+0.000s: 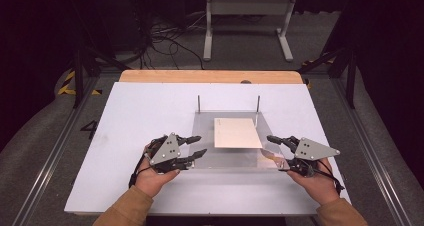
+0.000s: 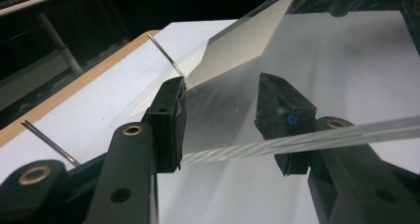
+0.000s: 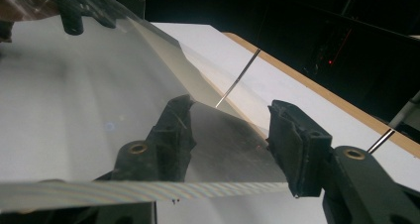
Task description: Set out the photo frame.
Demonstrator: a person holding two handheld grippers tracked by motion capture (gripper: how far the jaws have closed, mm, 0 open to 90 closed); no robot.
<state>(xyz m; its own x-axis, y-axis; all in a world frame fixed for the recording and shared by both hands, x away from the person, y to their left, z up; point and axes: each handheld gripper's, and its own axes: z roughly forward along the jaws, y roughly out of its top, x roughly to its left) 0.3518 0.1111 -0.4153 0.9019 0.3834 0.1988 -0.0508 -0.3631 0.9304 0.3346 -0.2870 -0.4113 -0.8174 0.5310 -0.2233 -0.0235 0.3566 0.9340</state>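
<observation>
On the white table [image 1: 140, 111], the clear plate [image 1: 225, 158] spans between my hands, long edge crosswise; my left claw [image 1: 195, 147] and right claw [image 1: 274, 147] gape around its near corners, ungripped.

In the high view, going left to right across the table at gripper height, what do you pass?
Left gripper → clear acrylic sheet → pale cream rectangular card → right gripper.
</observation>
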